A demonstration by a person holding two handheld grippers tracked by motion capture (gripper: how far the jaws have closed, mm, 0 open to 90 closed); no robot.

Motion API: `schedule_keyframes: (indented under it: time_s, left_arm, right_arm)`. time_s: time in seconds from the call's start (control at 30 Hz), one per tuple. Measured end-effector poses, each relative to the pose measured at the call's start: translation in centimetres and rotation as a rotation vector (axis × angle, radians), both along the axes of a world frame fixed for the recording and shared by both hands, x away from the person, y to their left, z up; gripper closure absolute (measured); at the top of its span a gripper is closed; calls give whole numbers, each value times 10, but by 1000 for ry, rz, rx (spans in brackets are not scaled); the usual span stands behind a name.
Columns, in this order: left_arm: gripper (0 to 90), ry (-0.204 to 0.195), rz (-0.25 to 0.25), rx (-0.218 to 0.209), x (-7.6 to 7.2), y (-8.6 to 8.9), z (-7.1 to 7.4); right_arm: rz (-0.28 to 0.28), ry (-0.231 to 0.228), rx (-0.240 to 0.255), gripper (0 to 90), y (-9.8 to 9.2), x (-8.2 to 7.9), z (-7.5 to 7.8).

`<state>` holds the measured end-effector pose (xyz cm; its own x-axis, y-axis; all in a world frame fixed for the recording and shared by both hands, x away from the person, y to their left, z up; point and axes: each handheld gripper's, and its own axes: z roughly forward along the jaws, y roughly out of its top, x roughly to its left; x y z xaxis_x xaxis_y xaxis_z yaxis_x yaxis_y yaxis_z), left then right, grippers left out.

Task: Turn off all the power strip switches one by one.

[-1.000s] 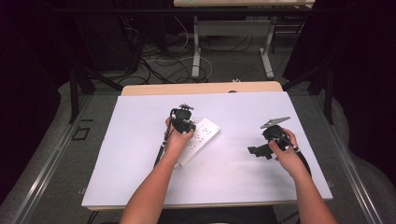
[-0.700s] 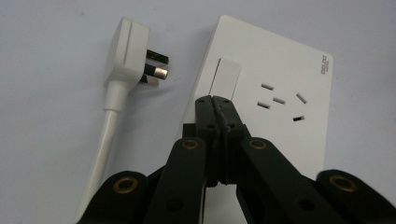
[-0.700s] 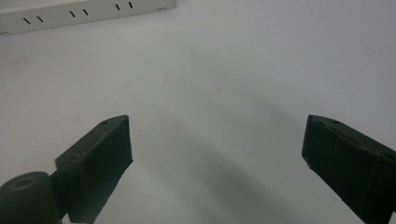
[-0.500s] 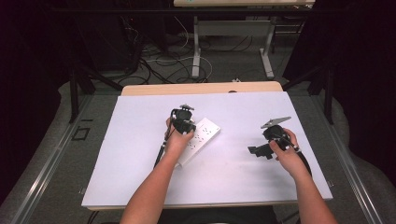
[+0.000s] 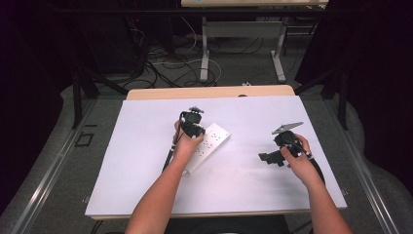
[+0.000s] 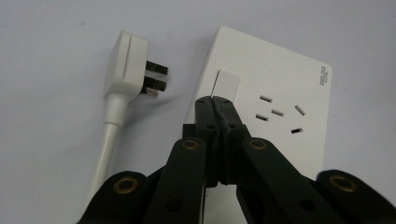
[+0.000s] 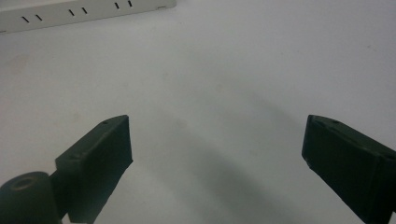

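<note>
— White table, near edge first: what does each hand hold?

— Right gripper rests low on bare surface, jaws wide apart, nothing between them. Left gripper farther in, jaws pressed together, tips at the switch of the power strip.

— And the plug?

— Lying loose just beside the strip, prongs toward it, not inserted.

Left gripper sits right over the white power strip mid-table, right gripper hangs well apart, near the table edge.
</note>
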<state>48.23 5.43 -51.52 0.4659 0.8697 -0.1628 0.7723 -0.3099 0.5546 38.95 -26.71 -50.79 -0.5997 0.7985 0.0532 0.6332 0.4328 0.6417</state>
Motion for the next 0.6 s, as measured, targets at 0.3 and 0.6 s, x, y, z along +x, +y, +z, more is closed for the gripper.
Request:
schedule_keyframes:
  time_s: [0.3,0.6]
  left_arm:
    - [900,-11,-3,-5,7,-2,10]
    - [900,-5,-2,3,17,-8,10]
  right_arm:
    - [8,-6,-1,78,-1,0,0]
    - [-3,4,-1,78,-1,0,0]
